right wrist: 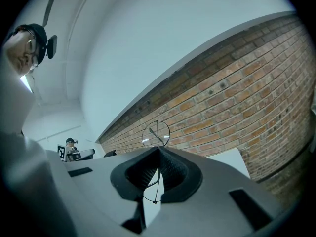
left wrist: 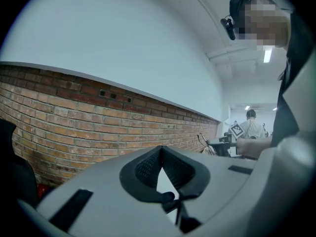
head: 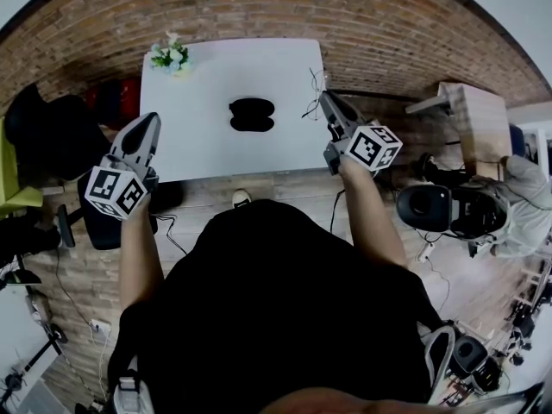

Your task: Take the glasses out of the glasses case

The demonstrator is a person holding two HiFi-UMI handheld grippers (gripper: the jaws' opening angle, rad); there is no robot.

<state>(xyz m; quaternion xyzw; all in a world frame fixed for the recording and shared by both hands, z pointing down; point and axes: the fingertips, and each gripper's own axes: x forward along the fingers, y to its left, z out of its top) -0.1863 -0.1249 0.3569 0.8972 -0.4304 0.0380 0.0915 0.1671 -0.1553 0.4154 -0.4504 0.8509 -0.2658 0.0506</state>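
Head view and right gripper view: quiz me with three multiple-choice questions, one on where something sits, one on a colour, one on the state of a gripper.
1. Where on the table does the glasses case lie?
A. At the near edge
B. Around the middle
C. In the far left corner

2. What colour is the glasses case?
A. Black
B. White
C. Red

3. What state is the right gripper in?
A. Open and empty
B. Shut on the glasses case
C. Shut on the glasses

Answers:
1 B: the head view shows it well in from every edge.
2 A: it is a dark shape against the white tabletop.
3 C: the right gripper view shows the thin wire frame pinched between the fingers, with a lens standing above their tips.
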